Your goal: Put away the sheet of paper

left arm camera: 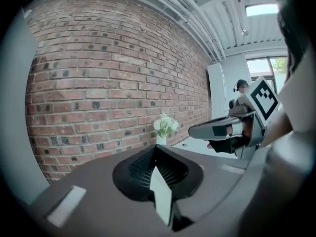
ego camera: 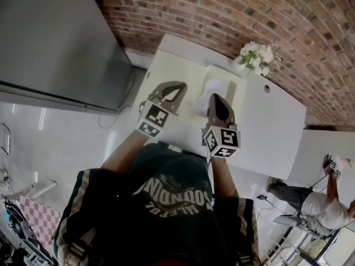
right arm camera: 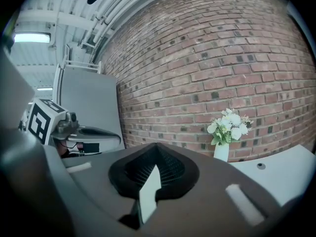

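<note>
Sheet of paper [ego camera: 215, 85] flat on white table [ego camera: 272, 123], near flowers [ego camera: 256, 56], partly hidden behind right gripper [ego camera: 216, 97]; long axis apparently toward brick wall [ego camera: 222, 10]. Left gripper [ego camera: 181, 86] alongside. Both claws closed tip to tip, gripping nothing.

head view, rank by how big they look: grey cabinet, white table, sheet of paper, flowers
1-2. grey cabinet and white table: they look about alike and both are partly cut off, so I leave them unranked
3. sheet of paper
4. flowers
</note>
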`<state>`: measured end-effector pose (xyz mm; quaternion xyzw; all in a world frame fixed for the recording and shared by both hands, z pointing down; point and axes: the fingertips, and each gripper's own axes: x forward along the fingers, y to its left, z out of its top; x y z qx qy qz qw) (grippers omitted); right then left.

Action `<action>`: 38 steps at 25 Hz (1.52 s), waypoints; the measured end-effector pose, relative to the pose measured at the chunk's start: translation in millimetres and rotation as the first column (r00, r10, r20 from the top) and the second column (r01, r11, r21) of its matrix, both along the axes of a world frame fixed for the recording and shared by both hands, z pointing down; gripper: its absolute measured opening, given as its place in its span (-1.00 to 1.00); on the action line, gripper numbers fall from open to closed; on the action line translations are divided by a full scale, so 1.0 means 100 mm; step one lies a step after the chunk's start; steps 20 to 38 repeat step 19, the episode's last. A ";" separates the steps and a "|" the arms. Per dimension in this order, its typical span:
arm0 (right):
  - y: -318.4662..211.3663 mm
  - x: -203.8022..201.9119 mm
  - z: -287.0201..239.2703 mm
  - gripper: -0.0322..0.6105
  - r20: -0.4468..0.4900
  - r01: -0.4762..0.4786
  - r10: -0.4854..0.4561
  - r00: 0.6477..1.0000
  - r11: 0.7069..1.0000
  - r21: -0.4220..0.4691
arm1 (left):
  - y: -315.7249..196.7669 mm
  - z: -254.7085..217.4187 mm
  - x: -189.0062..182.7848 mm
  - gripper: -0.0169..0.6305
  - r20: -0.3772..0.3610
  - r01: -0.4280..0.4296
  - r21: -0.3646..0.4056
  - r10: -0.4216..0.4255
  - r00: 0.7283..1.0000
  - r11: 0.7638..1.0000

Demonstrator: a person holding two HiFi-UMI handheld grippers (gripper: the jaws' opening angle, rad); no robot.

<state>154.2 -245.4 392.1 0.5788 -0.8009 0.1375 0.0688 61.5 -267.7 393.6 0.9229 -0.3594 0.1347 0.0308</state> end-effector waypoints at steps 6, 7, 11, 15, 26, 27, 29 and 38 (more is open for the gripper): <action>0.02 0.00 -0.09 -0.91 -0.005 -0.013 0.013 1.000 1.000 0.021 | 0.02 -0.07 0.01 -0.91 0.004 -0.020 0.023 0.020 1.000 1.000; 0.03 0.00 -0.10 -0.91 -0.006 -0.014 0.014 1.000 1.000 0.022 | 0.02 -0.08 0.02 -0.91 0.003 -0.022 0.025 0.022 1.000 0.999; 0.04 -0.01 -0.13 -0.91 -0.008 -0.016 0.016 1.000 0.999 0.028 | 0.05 -0.12 0.03 -0.91 -0.001 -0.030 0.031 0.030 1.000 0.999; 0.07 -0.04 -0.14 -0.91 -0.007 -0.017 0.017 1.000 0.999 0.031 | 0.10 -0.13 0.03 -0.91 -0.006 -0.038 0.032 0.038 0.999 0.999; 0.13 -0.07 -0.15 -0.91 -0.003 -0.020 0.021 1.000 0.999 0.033 | 0.15 -0.14 0.01 -0.91 -0.006 -0.044 0.029 0.044 0.999 0.999; 0.13 -0.07 -0.15 -0.91 -0.003 -0.020 0.021 1.000 0.999 0.033 | 0.15 -0.14 0.01 -0.91 -0.006 -0.044 0.029 0.044 0.999 0.999; 0.13 -0.07 -0.15 -0.91 -0.003 -0.020 0.021 1.000 0.999 0.033 | 0.15 -0.14 0.01 -0.91 -0.006 -0.044 0.029 0.044 0.999 0.999; 0.13 -0.07 -0.15 -0.91 -0.003 -0.020 0.021 1.000 0.999 0.033 | 0.15 -0.14 0.01 -0.91 -0.006 -0.044 0.029 0.044 0.999 0.999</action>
